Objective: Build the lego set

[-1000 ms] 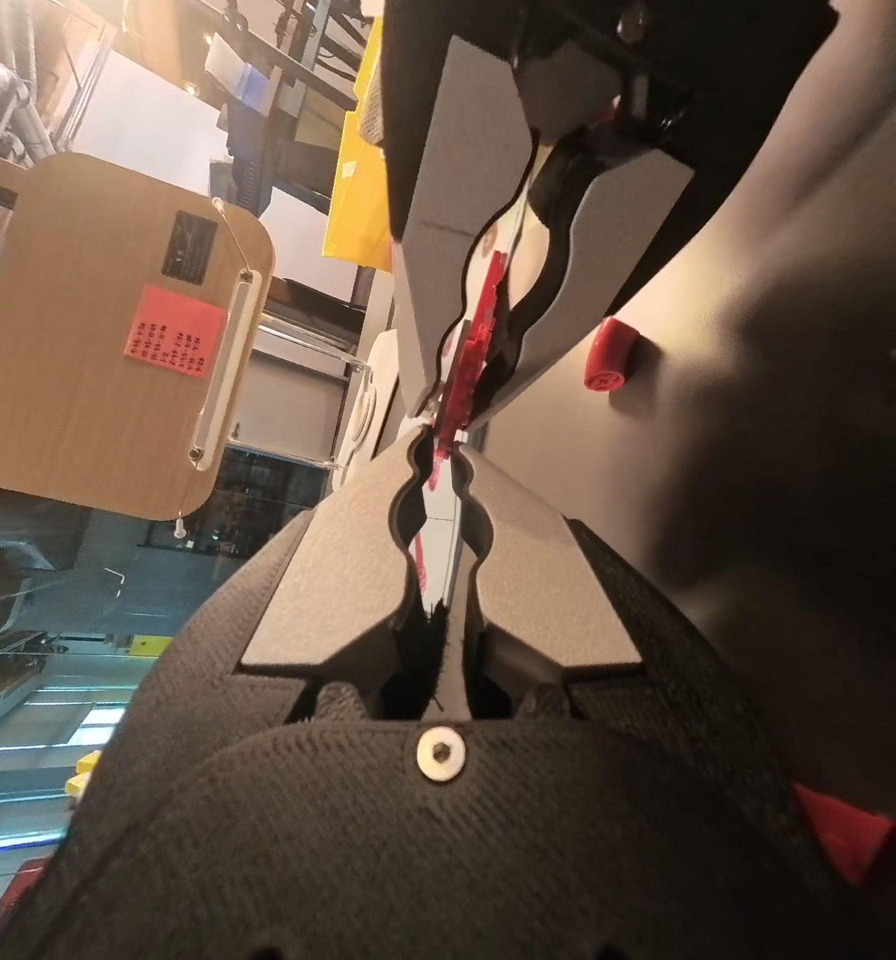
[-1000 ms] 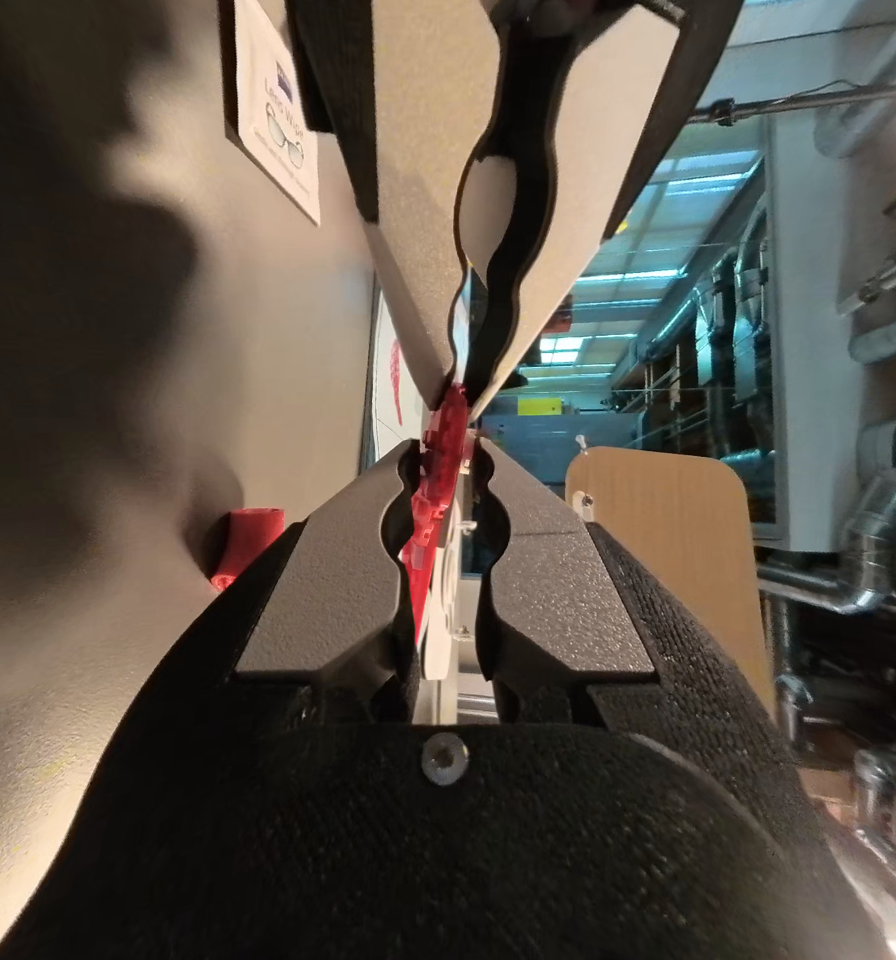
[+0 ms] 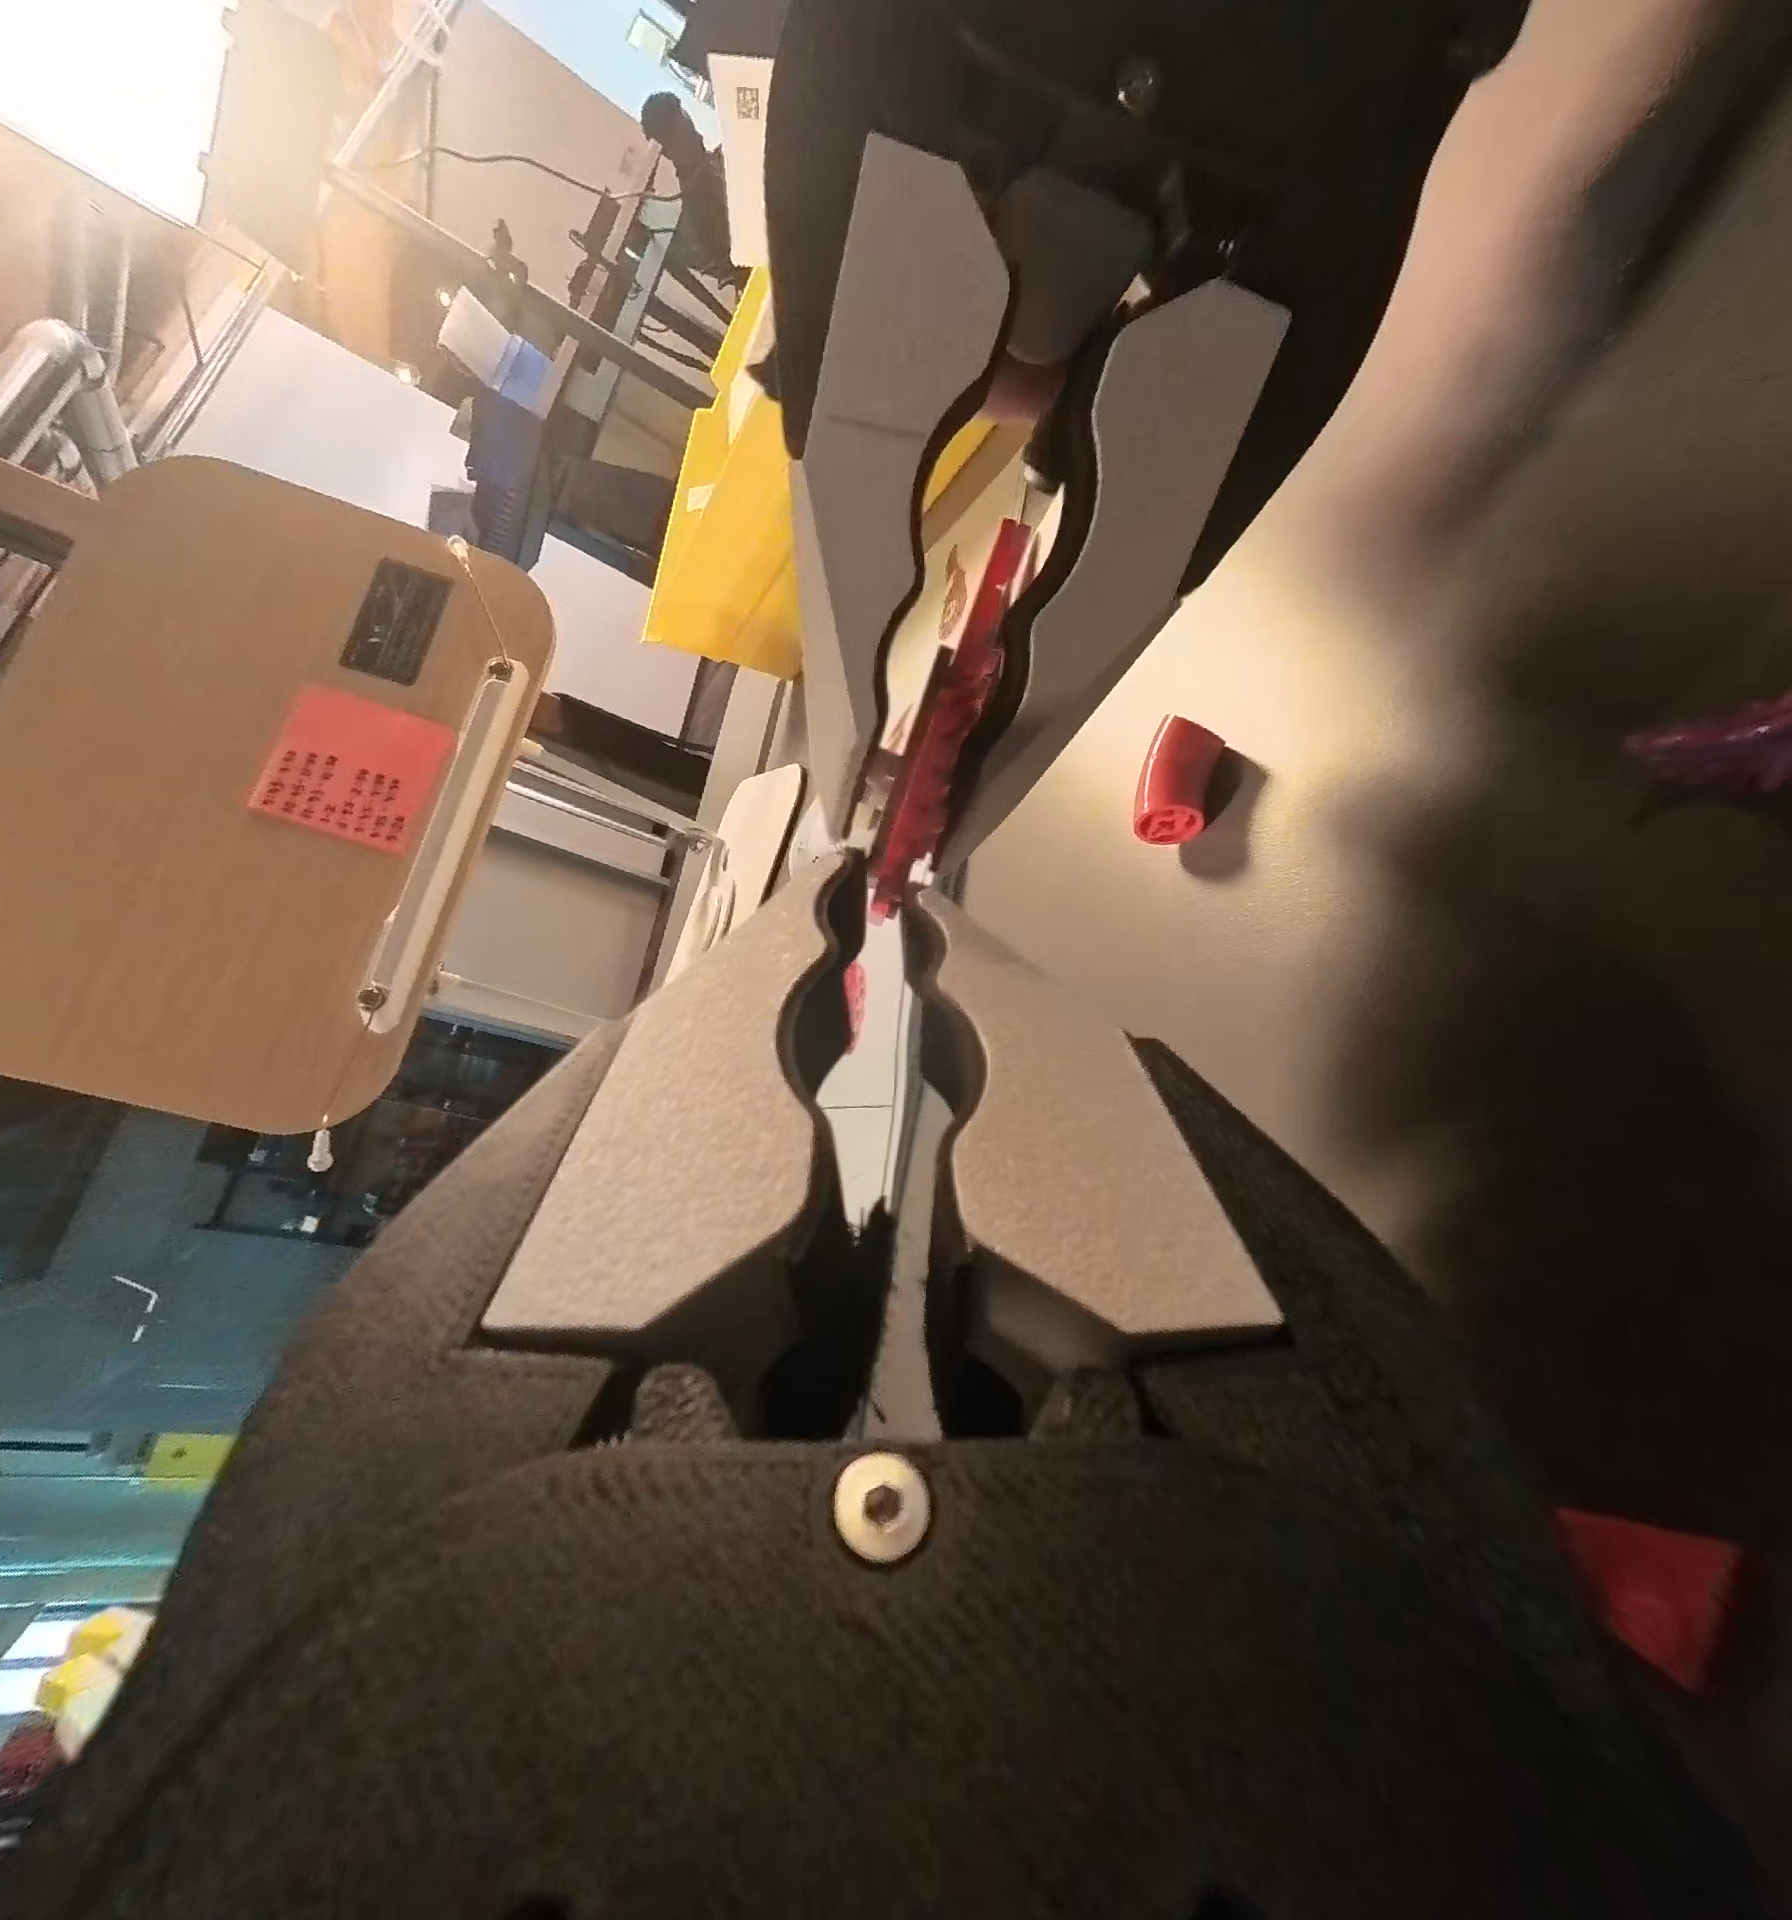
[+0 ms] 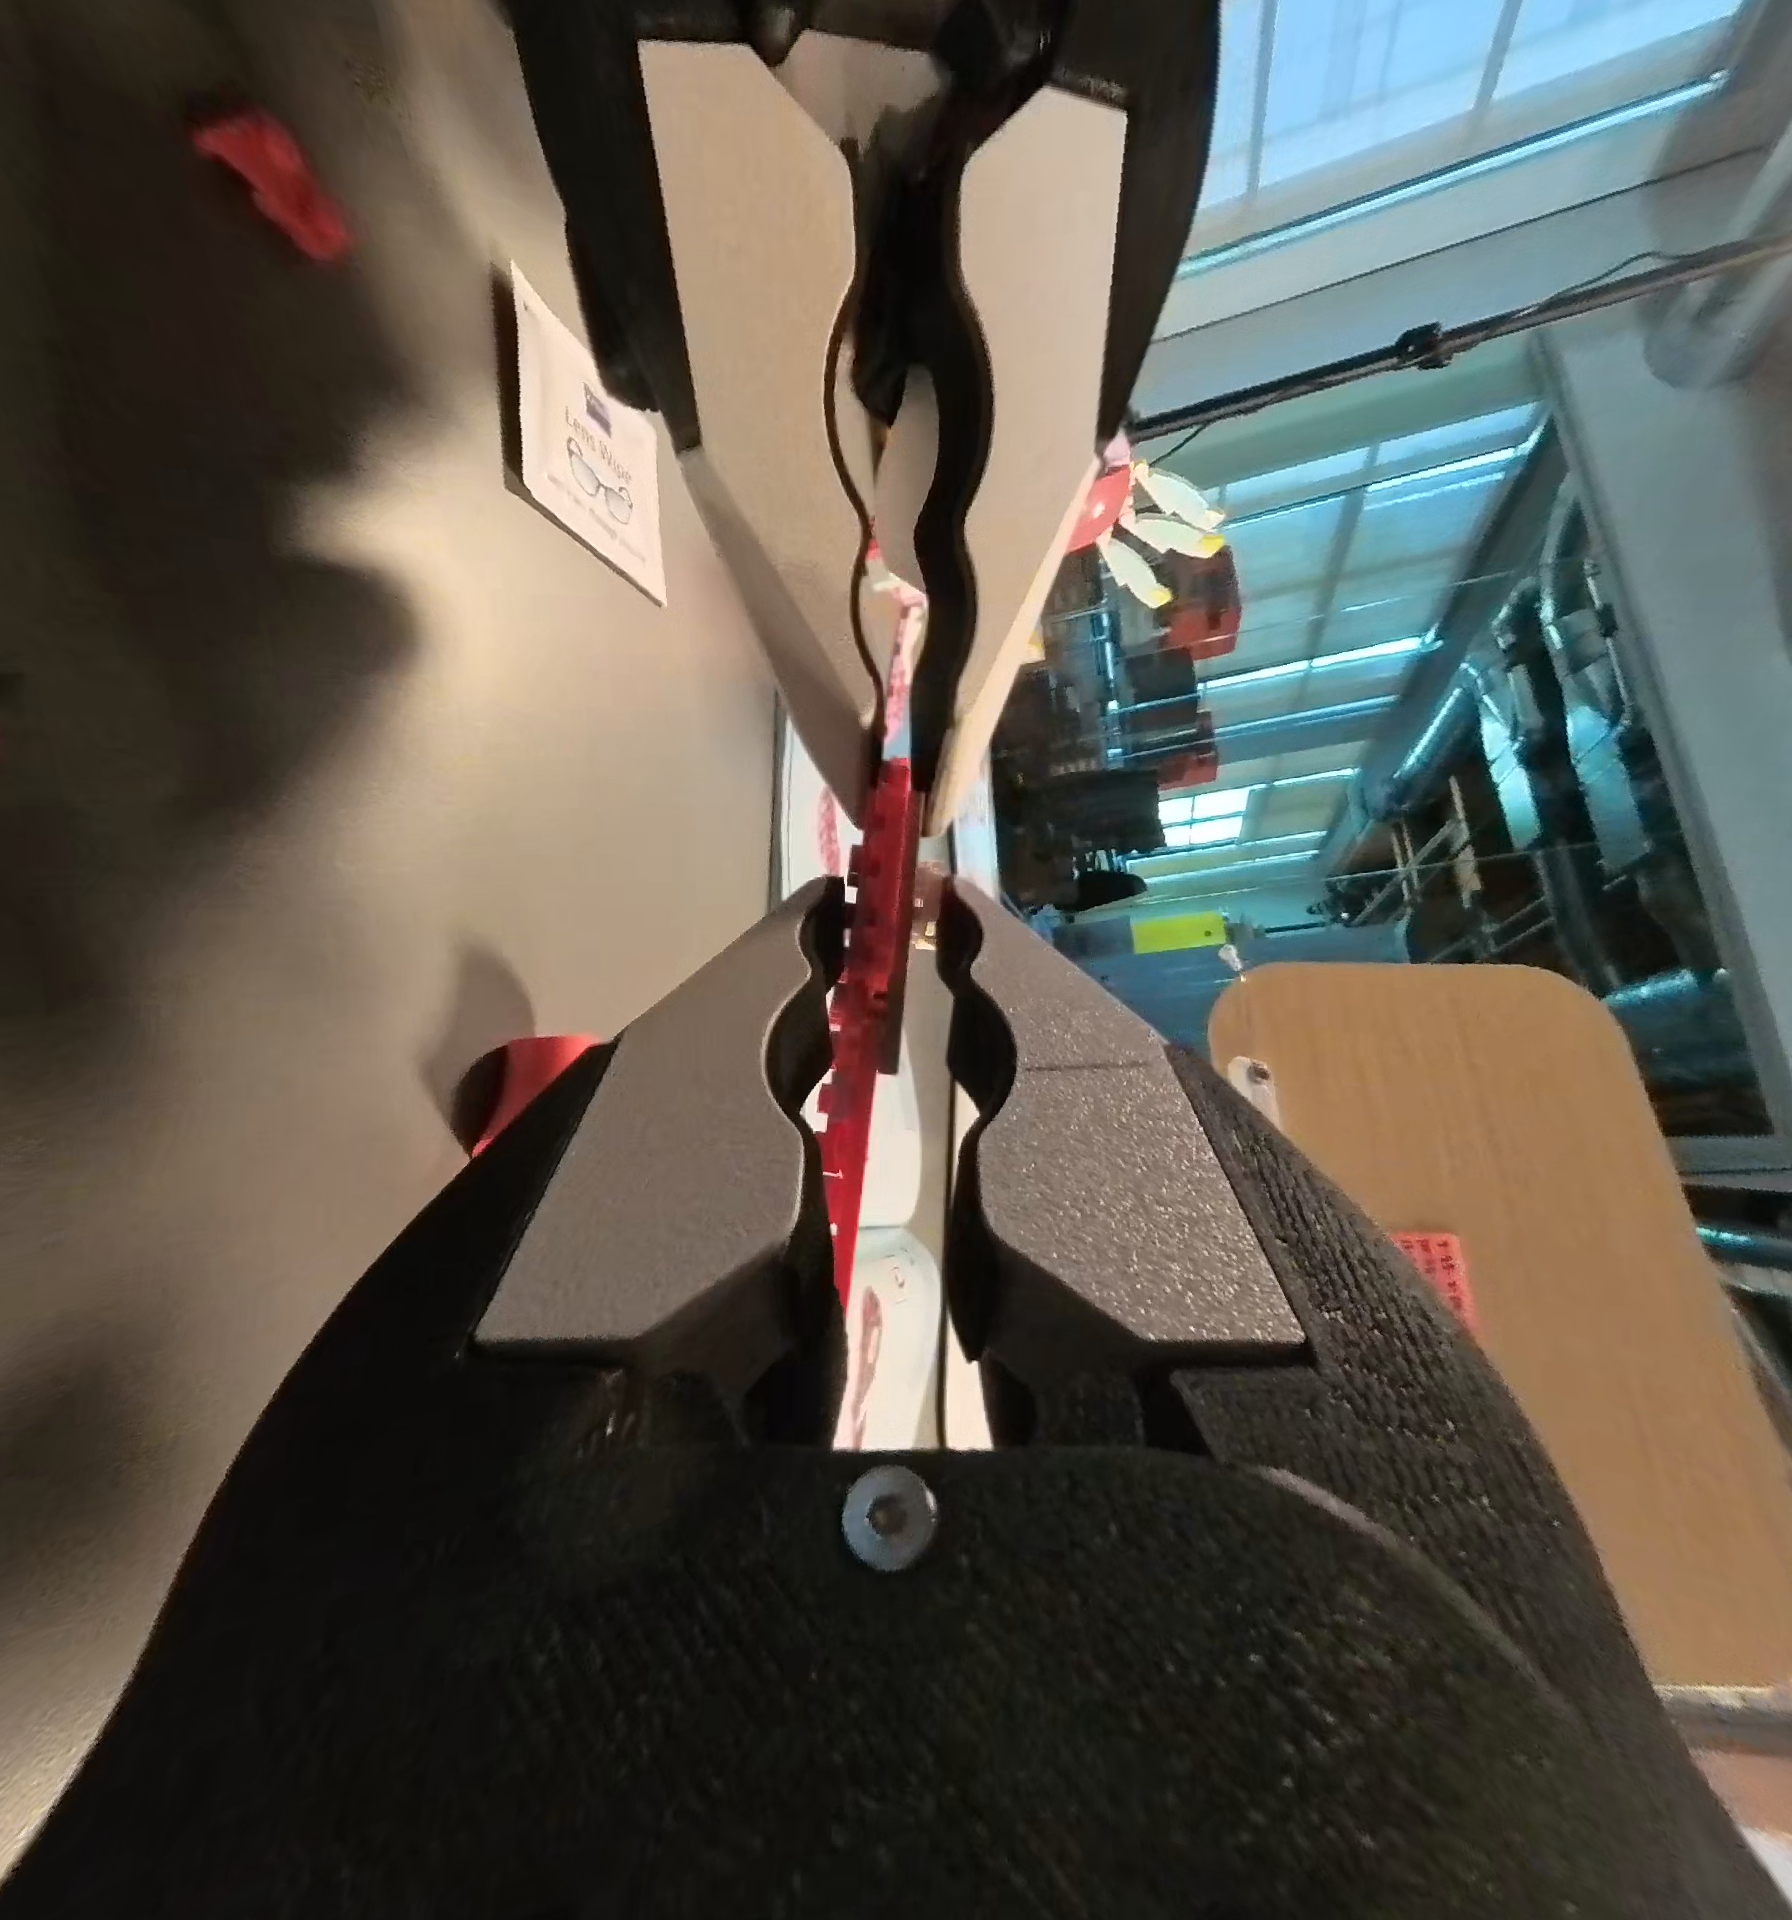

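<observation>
Table point(image 3: 1287, 582): a pale grey surface seen side-on, filling the right of the left wrist view and the left of the right wrist view, with large dark shadows across it.
Wooden board point(image 3: 144, 748): a rounded tan panel off the table's edge, carrying a pink sticker and a white strip; it also shows at the lower right of the right wrist view point(image 4: 1494, 1195).
Yellow sheet point(image 3: 726, 540): stands behind the farther tongs in the left wrist view.
Left tongs point(image 3: 876, 902): nearly closed, tips clamped on one end of the red toy strip; the tips meet the right tongs almost nose to nose.
Right tongs point(image 4: 887, 904): narrowly parted, gripping the other end of the same strip, which runs back between the two fingers. The left finger presses on it; contact at the right finger is not clear.
Red toy strip point(image 4: 876, 935): a thin, studded red plastic piece held edge-on above the table, spanning from one pair of tongs to the other point(image 3: 939, 769).
White packet point(image 4: 585, 468): lies flat on the table, partly behind the left tongs.
Red curved block point(image 3: 1178, 779): lies on the table well apart from the tongs.
Purple piece point(image 3: 1744, 738): blurred, at the table's far side.
</observation>
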Demonstrator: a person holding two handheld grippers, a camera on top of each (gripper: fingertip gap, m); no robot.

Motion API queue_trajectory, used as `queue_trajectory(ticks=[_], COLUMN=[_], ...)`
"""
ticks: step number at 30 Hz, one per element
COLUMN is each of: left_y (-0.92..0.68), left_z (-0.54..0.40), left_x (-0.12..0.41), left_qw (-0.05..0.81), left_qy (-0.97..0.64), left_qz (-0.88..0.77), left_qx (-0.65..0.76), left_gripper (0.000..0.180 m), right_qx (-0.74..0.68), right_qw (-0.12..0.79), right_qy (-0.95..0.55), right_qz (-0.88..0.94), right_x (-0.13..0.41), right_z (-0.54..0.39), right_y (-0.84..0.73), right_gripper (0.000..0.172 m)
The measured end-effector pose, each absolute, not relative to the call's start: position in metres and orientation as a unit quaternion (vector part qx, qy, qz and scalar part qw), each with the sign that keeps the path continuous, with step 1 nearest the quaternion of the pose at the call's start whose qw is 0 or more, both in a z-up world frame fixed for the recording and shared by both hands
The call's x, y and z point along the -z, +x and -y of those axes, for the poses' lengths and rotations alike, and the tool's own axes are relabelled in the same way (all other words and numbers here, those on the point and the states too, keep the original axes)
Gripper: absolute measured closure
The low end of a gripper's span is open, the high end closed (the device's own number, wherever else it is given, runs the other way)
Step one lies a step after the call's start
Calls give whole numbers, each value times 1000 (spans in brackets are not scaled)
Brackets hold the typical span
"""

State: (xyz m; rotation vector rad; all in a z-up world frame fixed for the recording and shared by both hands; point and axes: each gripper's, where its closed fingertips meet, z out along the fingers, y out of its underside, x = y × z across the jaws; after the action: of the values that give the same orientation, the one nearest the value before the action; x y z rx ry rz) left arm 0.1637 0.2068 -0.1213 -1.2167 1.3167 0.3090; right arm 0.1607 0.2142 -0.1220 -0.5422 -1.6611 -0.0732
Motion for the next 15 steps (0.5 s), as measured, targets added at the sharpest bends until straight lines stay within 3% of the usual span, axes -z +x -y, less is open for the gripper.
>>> queue_trajectory(ticks=[9,15], left_y=[161,158], left_z=[-211,-212], left_x=[126,131], left_qw=[600,591], left_qy=[-540,-571], left_qz=[-570,-559], left_qx=[-156,-111], left_gripper=[175,175], right_qx=[62,-38], right_qw=[628,609], right_qy=[-245,-317], right_qz=[736,726], right_x=[126,132], right_z=[-219,-217], right_y=[159,157], right_gripper=[157,157])
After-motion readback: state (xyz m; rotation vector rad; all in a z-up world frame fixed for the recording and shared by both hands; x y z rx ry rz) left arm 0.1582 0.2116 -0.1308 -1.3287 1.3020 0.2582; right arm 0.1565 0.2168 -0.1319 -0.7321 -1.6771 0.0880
